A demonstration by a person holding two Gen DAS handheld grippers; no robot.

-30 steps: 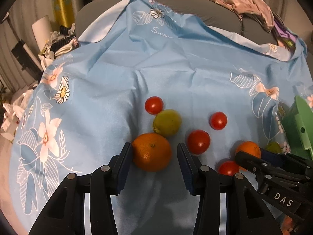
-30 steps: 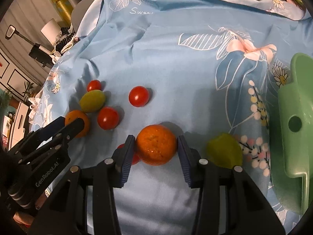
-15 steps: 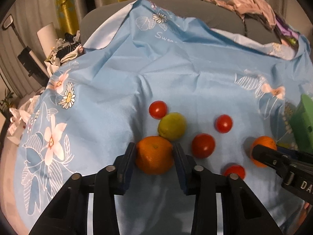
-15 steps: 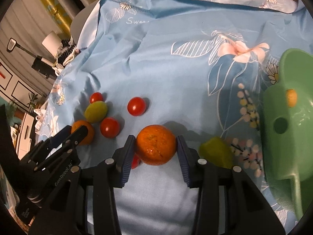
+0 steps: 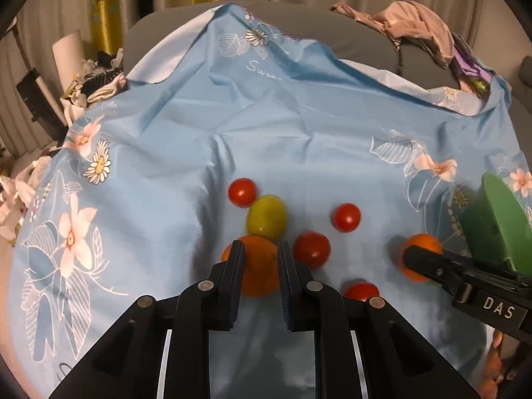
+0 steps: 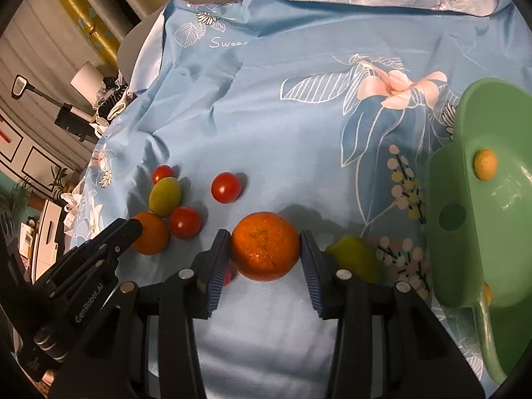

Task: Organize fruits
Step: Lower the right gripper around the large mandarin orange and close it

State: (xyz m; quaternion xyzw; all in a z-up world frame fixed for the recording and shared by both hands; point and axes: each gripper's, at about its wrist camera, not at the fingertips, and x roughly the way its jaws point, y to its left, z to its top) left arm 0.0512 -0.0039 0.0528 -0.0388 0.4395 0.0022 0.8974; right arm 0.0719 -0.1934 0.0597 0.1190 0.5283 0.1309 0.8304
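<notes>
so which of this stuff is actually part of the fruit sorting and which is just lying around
Part of the job:
- two oranges, one in the left tool, one in the right tool
- red tomatoes
- green fruit
- green bowl

Just lying about:
- clothes pile
- paper roll
- floral cloth

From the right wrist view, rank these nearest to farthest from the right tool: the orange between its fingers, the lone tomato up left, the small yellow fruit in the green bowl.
1. Orange, between the right tool's fingers.
2. Lone tomato, up and left on the cloth.
3. Small yellow fruit, far right inside the green bowl.
</notes>
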